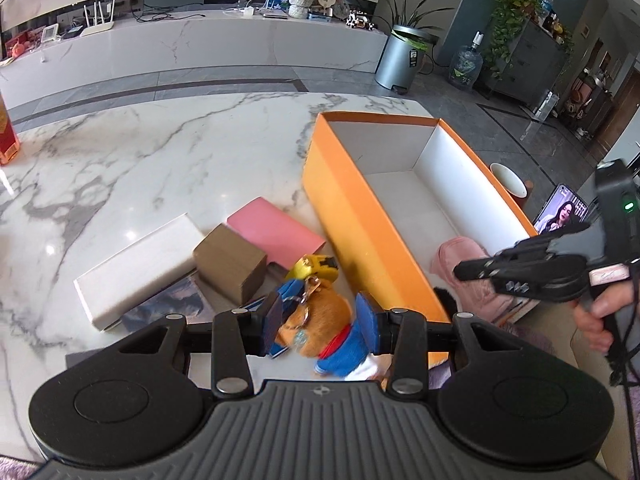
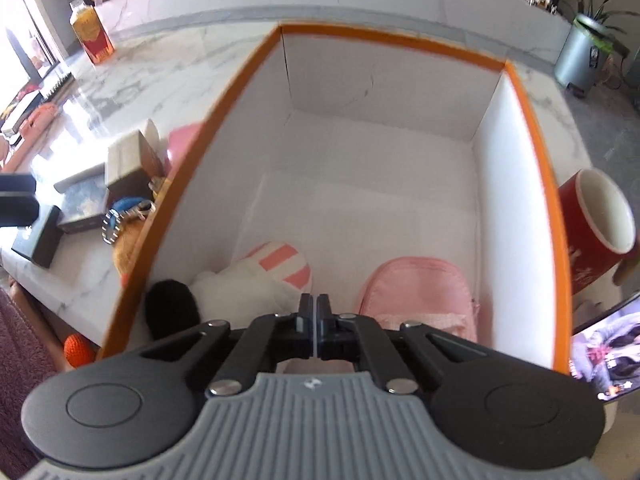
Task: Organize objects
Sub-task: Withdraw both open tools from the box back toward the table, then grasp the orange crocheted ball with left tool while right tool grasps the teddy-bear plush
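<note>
An orange box (image 1: 352, 216) with a white inside stands on the marble table (image 1: 140, 152); it also shows in the right wrist view (image 2: 192, 160). My left gripper (image 1: 320, 322) has its jaws around a brown plush toy (image 1: 316, 316) in blue clothes, beside the box's near corner. My right gripper (image 2: 315, 322) is shut and empty, above the near end of the box; it also shows in the left wrist view (image 1: 460, 270). Inside the box lie a pink pouch (image 2: 420, 292) and a white plush with pink stripes (image 2: 260, 276).
A white box (image 1: 140, 264), a brown box (image 1: 230, 264) and a pink box (image 1: 276, 236) lie left of the orange box. A yellow tape measure (image 1: 314, 266) sits by the plush. A red mug (image 2: 592, 228) and a phone (image 2: 608, 352) are right of the box.
</note>
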Demonstrator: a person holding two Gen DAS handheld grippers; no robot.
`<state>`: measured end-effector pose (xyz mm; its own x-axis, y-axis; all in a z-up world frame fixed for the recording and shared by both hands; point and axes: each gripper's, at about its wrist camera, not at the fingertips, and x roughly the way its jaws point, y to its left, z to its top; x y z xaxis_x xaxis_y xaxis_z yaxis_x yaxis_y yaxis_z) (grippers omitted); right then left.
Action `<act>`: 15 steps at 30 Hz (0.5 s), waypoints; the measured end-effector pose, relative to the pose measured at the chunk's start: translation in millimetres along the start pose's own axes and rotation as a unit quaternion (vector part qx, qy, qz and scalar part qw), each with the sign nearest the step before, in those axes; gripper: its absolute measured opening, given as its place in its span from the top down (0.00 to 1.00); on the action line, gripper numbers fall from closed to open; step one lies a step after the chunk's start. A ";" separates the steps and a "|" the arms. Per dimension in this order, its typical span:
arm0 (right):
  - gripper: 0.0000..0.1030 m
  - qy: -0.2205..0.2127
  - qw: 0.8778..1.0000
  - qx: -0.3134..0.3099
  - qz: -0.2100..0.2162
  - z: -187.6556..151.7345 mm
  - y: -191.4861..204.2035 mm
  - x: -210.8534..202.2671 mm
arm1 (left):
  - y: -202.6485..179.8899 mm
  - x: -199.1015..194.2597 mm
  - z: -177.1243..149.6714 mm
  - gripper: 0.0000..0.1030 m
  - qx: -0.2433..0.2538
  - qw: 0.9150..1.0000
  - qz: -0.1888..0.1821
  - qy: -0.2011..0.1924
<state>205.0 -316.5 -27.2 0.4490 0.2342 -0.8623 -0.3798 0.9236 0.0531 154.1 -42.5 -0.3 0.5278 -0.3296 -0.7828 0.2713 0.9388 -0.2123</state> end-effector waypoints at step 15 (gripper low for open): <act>0.95 -0.113 0.989 -0.056 0.082 -46.5 122.0 -57.0 | 32.6 -20.8 -81.3 0.52 -0.042 0.995 0.018 0.093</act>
<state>95.5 -231.3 4.9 0.5384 0.4516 -0.7114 -0.5434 0.8314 0.1165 86.5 3.1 -38.5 0.3764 -0.2782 -0.8837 0.1822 0.9575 -0.2238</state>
